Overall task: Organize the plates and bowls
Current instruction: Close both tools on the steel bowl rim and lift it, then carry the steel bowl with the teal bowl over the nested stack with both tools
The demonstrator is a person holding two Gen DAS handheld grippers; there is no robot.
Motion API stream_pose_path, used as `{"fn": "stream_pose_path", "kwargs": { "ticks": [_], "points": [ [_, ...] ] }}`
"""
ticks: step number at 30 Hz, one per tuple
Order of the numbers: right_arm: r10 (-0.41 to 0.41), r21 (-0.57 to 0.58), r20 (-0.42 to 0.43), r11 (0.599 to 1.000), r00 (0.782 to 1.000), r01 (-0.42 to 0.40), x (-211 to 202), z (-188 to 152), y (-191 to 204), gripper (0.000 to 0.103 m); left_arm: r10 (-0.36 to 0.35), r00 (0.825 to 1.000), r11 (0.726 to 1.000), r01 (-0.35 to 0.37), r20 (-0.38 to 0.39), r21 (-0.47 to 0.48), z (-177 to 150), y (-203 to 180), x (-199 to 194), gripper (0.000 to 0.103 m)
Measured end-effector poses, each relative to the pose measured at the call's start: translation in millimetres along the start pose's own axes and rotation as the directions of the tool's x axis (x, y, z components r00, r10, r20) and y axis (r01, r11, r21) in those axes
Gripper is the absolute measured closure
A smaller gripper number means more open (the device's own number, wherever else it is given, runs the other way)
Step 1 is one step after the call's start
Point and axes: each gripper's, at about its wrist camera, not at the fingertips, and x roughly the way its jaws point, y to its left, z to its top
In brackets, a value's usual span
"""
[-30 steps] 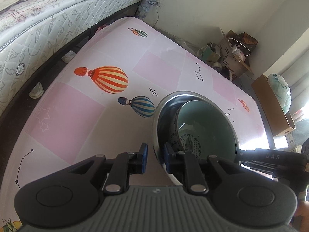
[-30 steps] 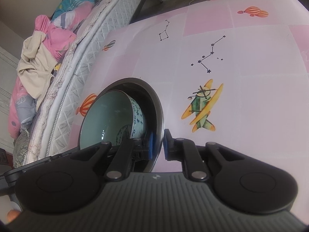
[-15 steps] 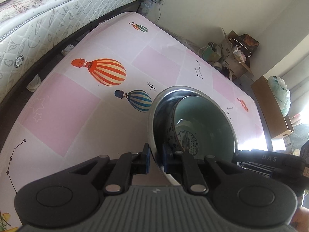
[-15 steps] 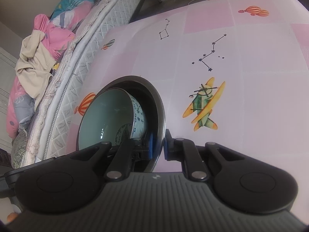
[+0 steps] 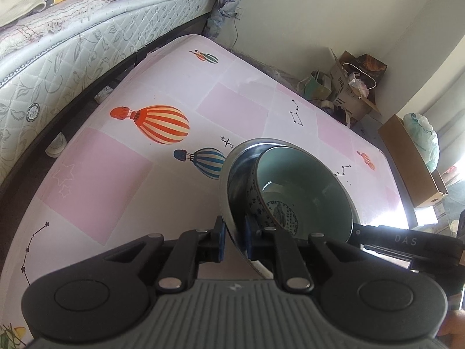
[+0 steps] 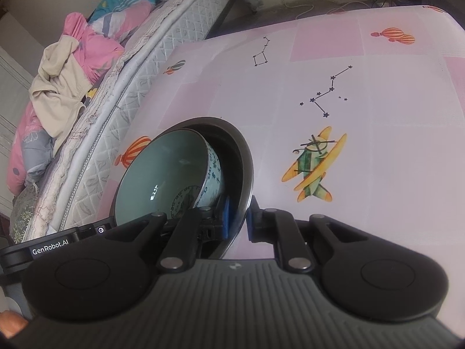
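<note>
A steel bowl (image 5: 237, 174) holds a pale green ceramic bowl (image 5: 302, 186) with blue script on its outside. Both are lifted and tilted above the pink table (image 5: 116, 174). My left gripper (image 5: 234, 240) is shut on the steel bowl's near rim. My right gripper (image 6: 237, 218) is shut on the opposite rim of the steel bowl (image 6: 244, 163), with the ceramic bowl (image 6: 165, 174) inside it. Each gripper's body shows at the edge of the other's view.
The table cover has balloon, plane (image 6: 315, 165) and star prints. A bed with a quilted mattress (image 5: 58, 58) runs along the table's far side, with clothes (image 6: 66, 72) piled on it. Cardboard boxes (image 5: 354, 87) and bags stand on the floor by the wall.
My left gripper closed on the steel bowl's rim. Both bowls rose slightly with both grippers holding them.
</note>
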Motion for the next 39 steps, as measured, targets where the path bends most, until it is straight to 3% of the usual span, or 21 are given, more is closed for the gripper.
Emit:
{"fn": "stream_pose_path", "kwargs": {
  "ticks": [9,15,28,39],
  "points": [
    [-0.017,-0.108,0.047,0.994,0.999,0.022,-7,-2,14,0.090,-0.009,1.000,1.000,0.009,0.020,0.018,-2,0,-3,0.087],
    [-0.017,-0.090,0.021,0.996,1.000,0.019,-3,-1,6,0.090,-0.041,0.999,0.999,0.041,0.001,0.010,-2,6,0,0.087],
    [-0.018,-0.021,0.030,1.000,0.999,0.019,11,13,0,0.089,-0.002,1.000,1.000,0.002,0.008,0.021,14,9,17,0.090],
    [-0.055,-0.116,0.079,0.991,0.995,0.063,9,5,16,0.093,0.033,0.999,0.999,-0.034,0.042,0.019,10,8,12,0.093]
  ]
}}
